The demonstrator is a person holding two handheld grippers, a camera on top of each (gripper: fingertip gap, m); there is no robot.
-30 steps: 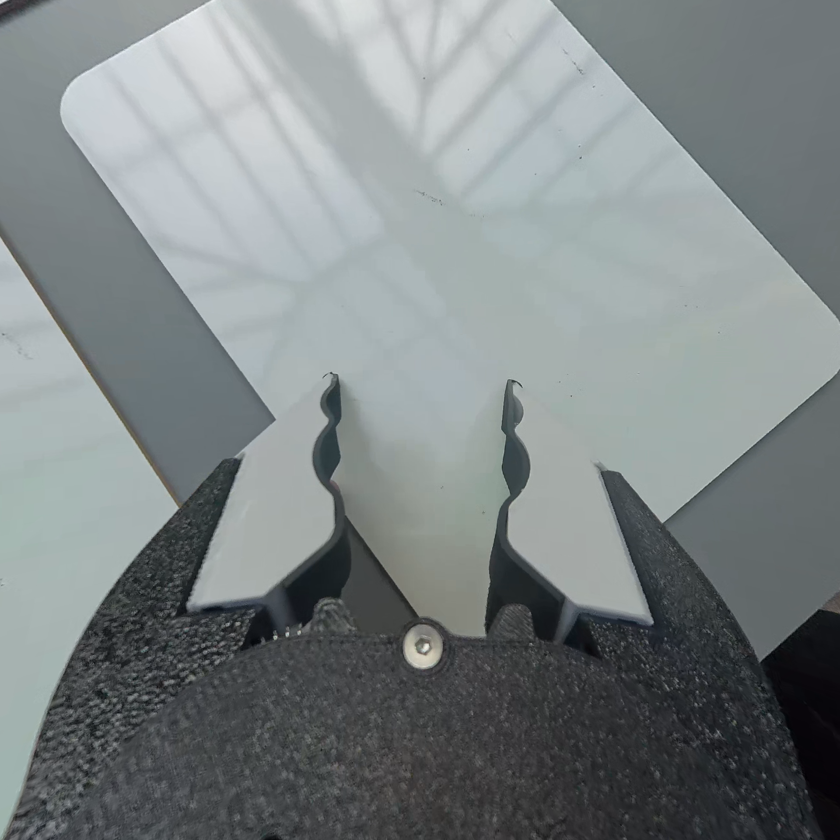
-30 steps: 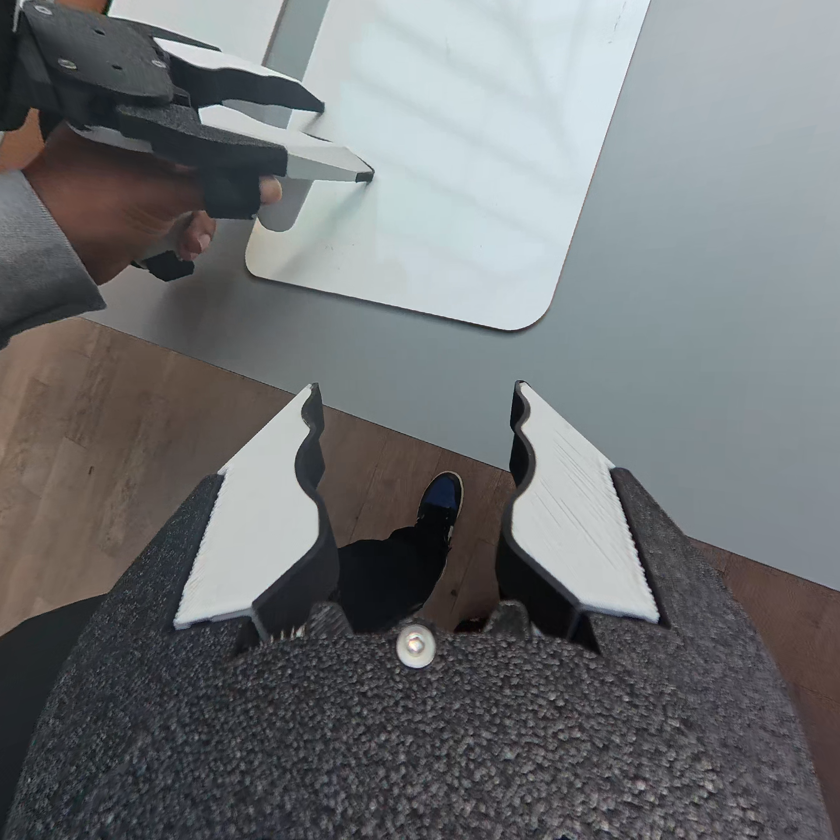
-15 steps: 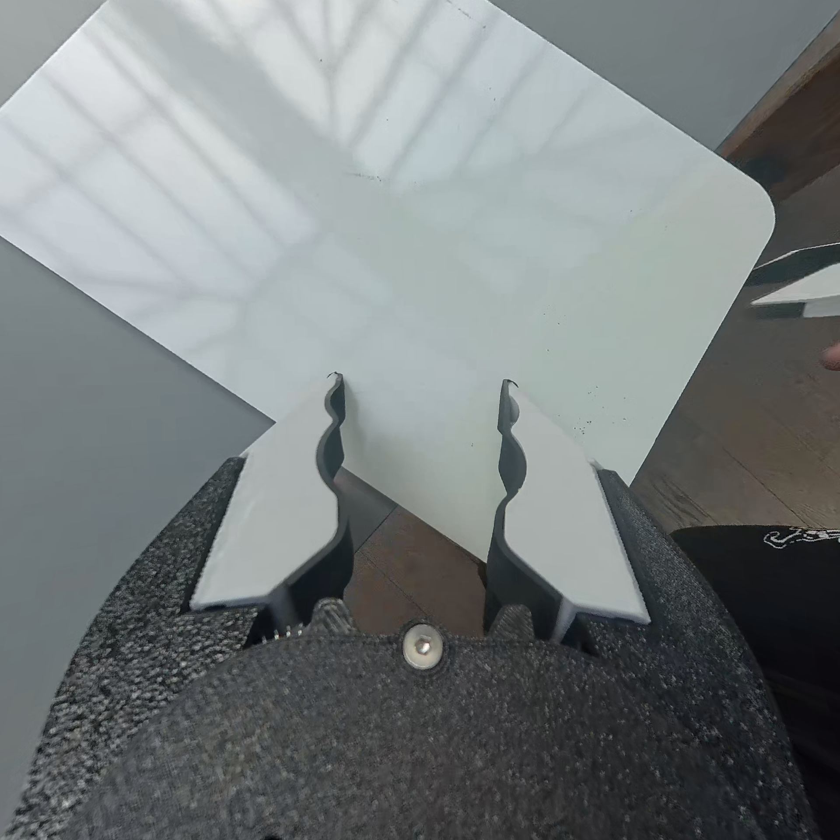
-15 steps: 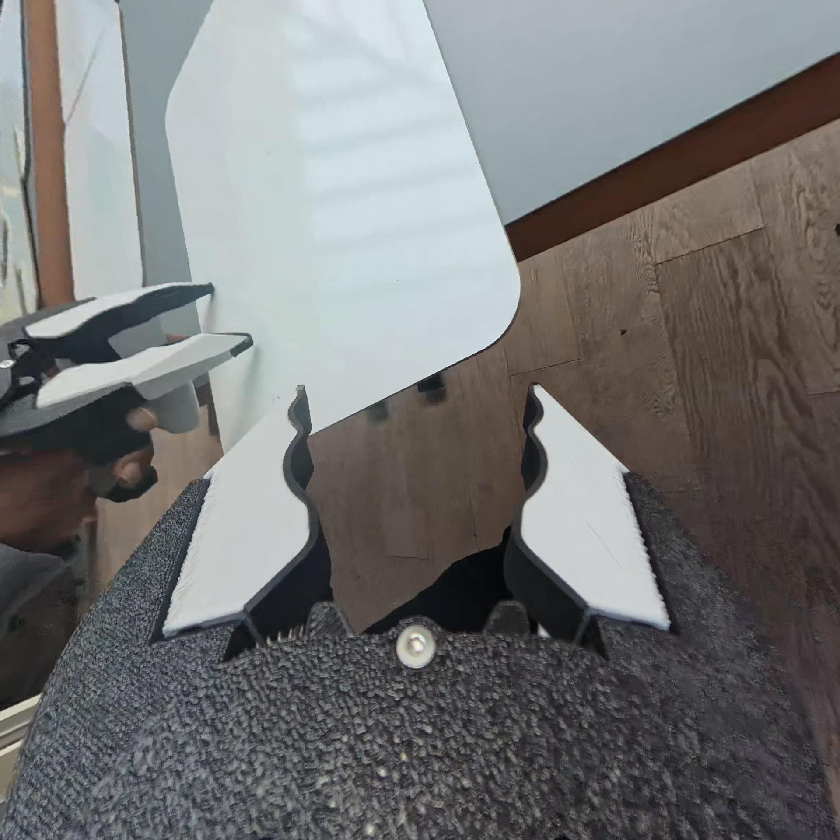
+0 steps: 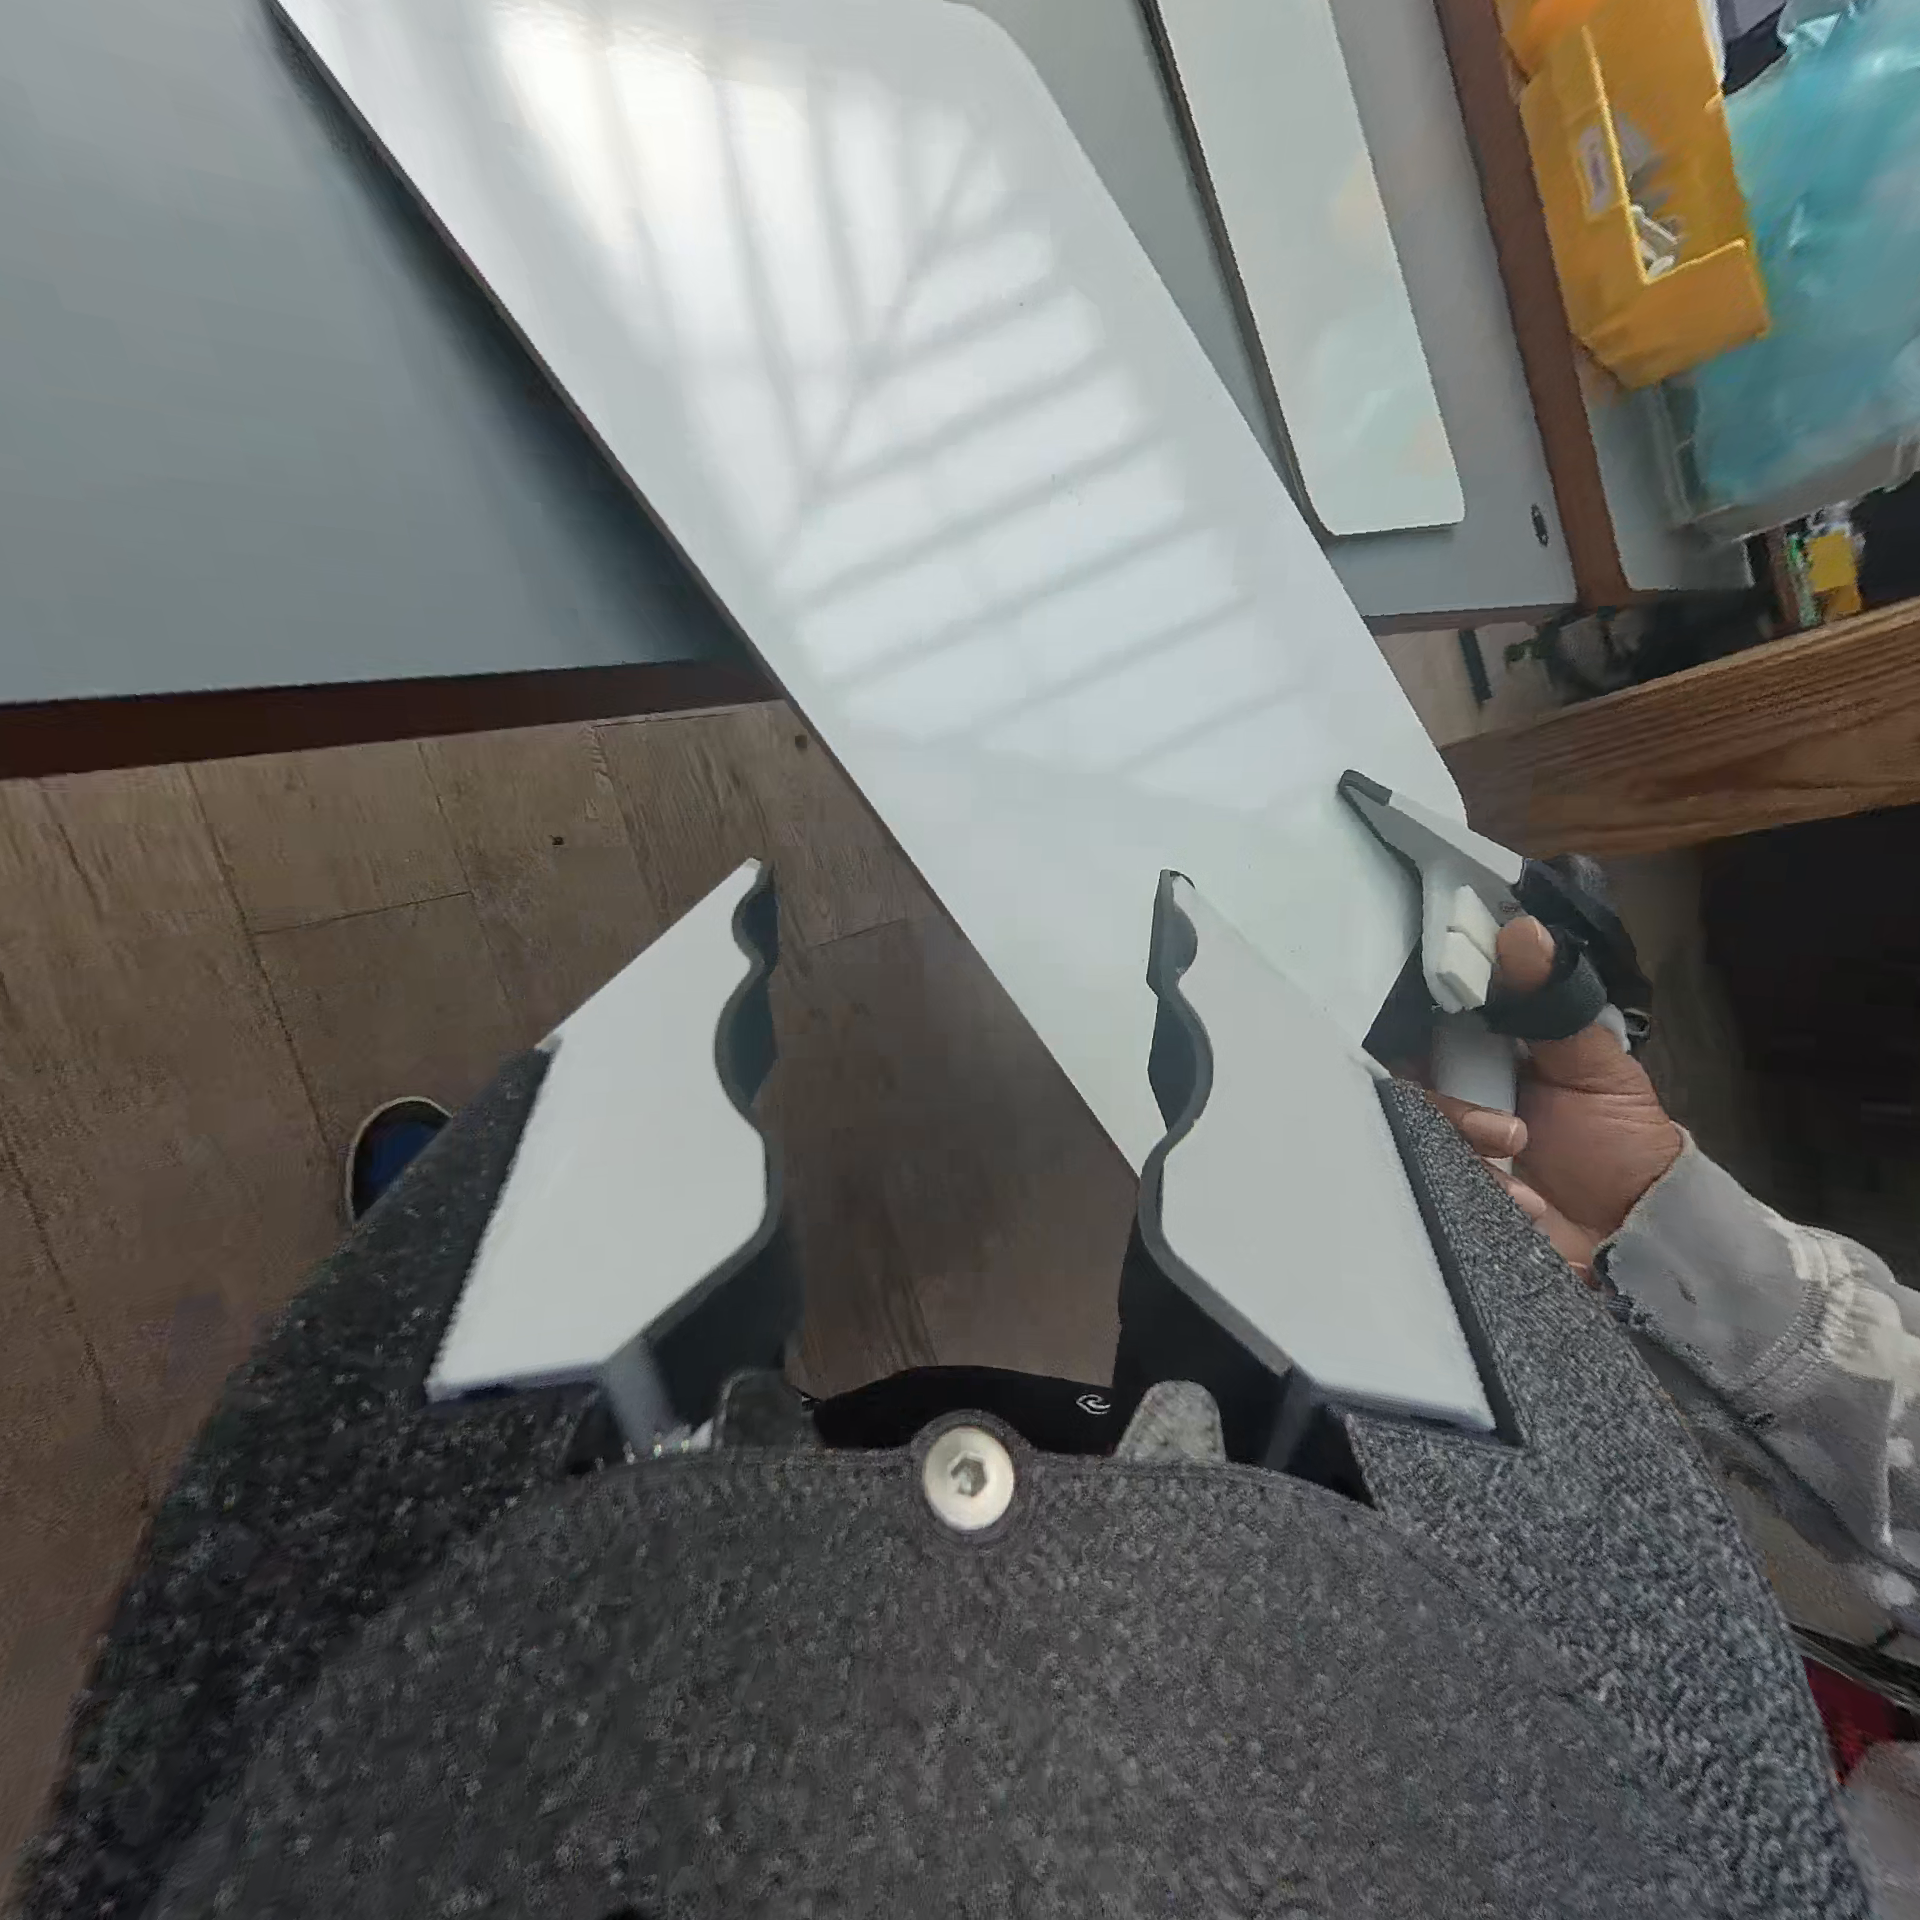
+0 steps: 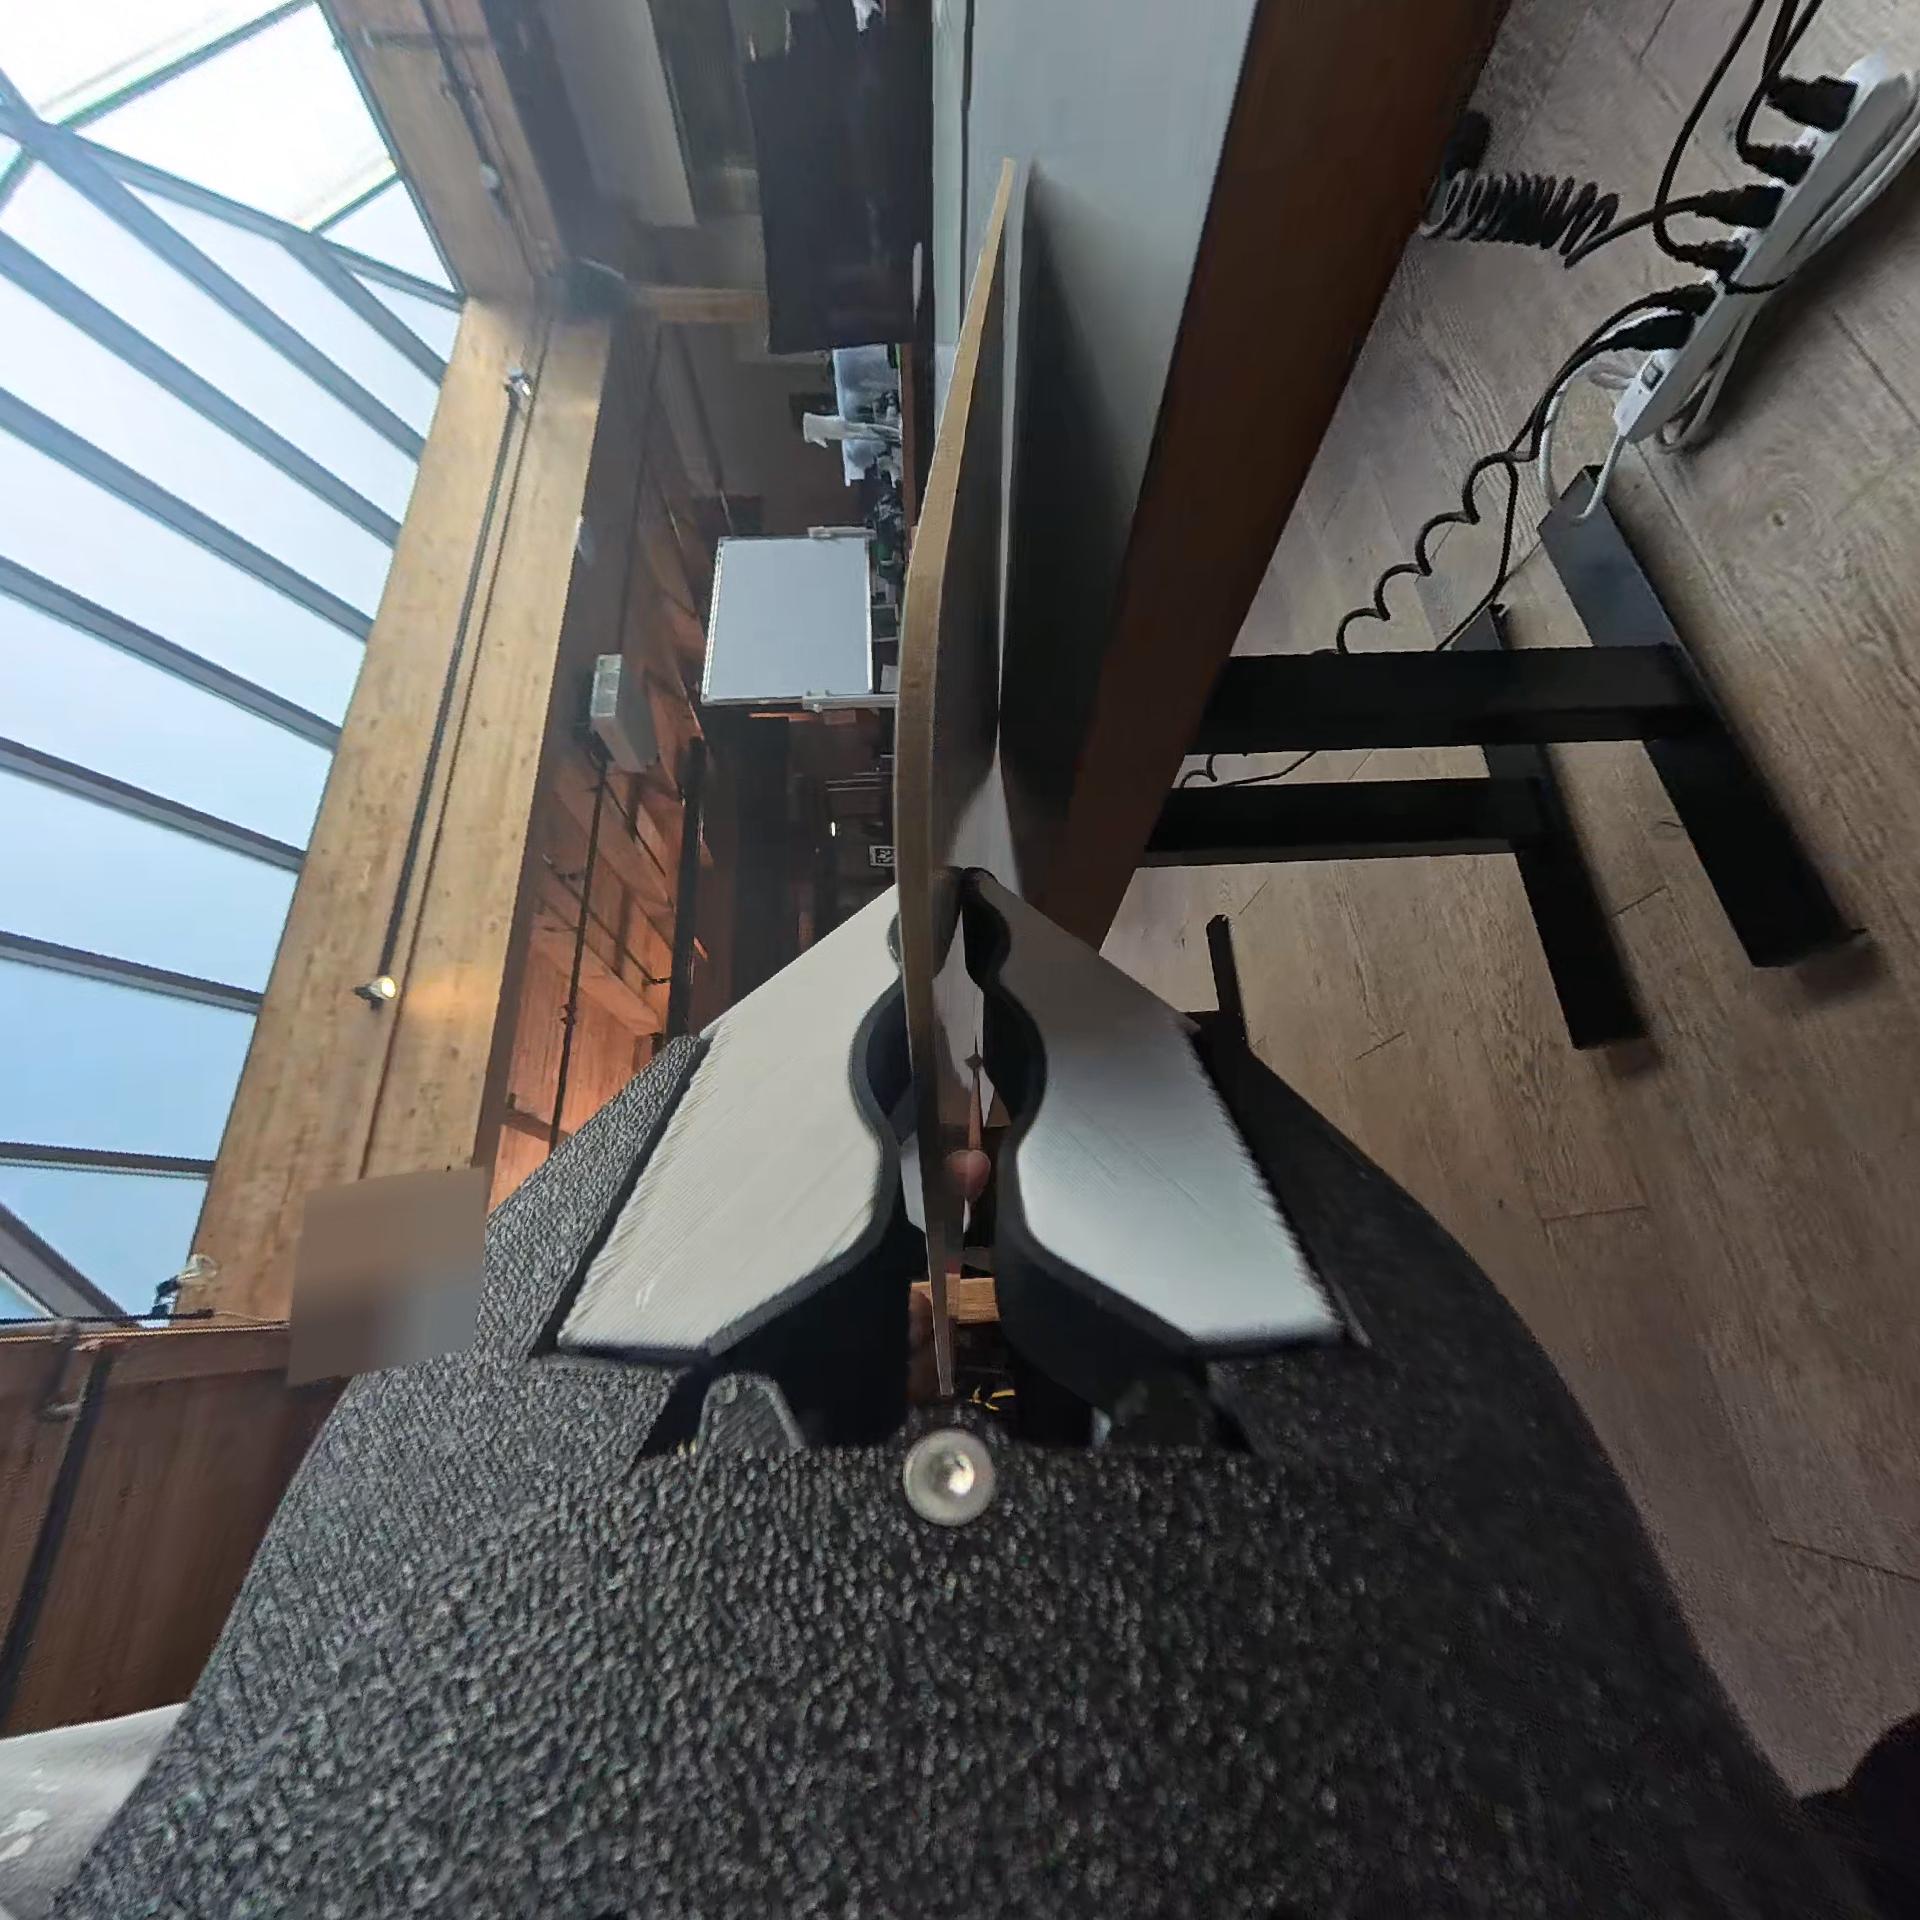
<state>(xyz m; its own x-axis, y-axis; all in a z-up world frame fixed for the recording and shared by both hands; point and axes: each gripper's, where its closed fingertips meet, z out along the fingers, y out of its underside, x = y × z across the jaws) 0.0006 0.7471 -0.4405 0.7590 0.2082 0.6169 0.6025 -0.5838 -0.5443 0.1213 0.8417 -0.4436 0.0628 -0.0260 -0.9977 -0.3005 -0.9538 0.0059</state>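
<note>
Gripping the thin white board [image 6: 940,727] by its edge, the right gripper [image 6: 956,883] has its two fingers pressed close on it, one on each side. In the right wrist view the board is seen edge-on, a thin tan line running up from between the fingers, with the grey table [image 6: 1101,312] just behind it. In the left wrist view the same board [image 5: 935,468] shows its shiny white face, tilted and sticking out past the table edge over the wood floor [image 5: 312,883]. The right gripper [image 5: 1371,805] shows there too, at the board's far corner, held by a hand [image 5: 1558,1101] in a grey sleeve [image 5: 1766,1351]. The left gripper [image 5: 961,883] has its jaws wide apart and holds nothing. Its right finger sits in front of the board's lower edge, but I cannot tell if it touches it. Its left finger is over the floor, and a shoe [image 5: 390,1148] peeks out beside it. A second white board [image 5: 1320,260] lies flat on the grey table [image 5: 260,364], farther back. Past the table are a yellow box [image 5: 1631,187] and a blue-green plastic bag [image 5: 1829,260]. In the right wrist view there are black table legs [image 6: 1507,748], a white power strip [image 6: 1787,208] with black cords on the floor [image 6: 1558,1247], and big windows [image 6: 156,623] on the left.
</note>
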